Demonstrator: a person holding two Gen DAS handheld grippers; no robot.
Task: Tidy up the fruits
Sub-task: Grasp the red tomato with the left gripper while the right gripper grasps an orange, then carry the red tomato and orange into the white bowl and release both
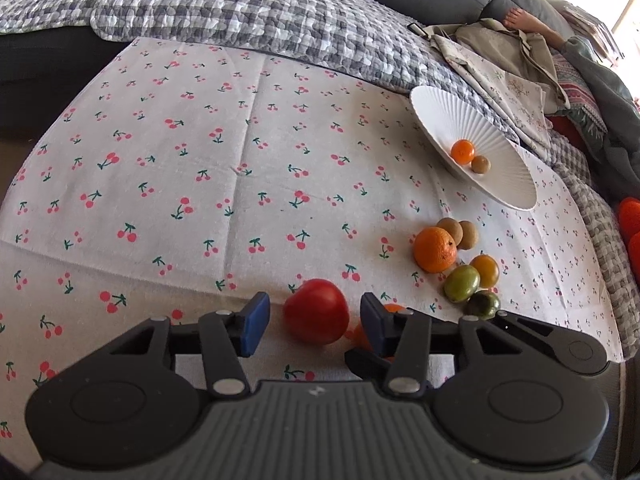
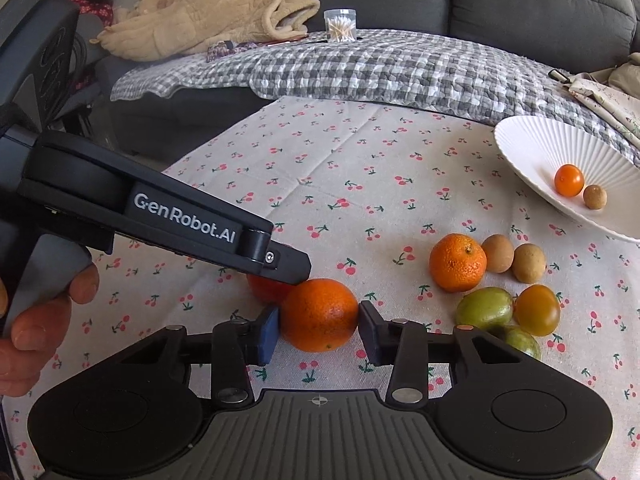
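Left gripper (image 1: 314,330) spread wide, red tomato (image 1: 316,311) lying between its fingers, untouched. Right gripper (image 2: 318,330) parted around the large orange (image 2: 319,314), left pad (image 2: 267,335) touching the peel, right pad (image 2: 370,330) just beside it.

- The only words you can read are "GenRobot.AI". They are in white letters on the black side of the left hand-held gripper (image 2: 296,276), seen from the right wrist camera.
- The cloth with little cherries (image 2: 340,184) has pictures on it but no words.
- The left wrist camera shows no words or numbers that can be read.
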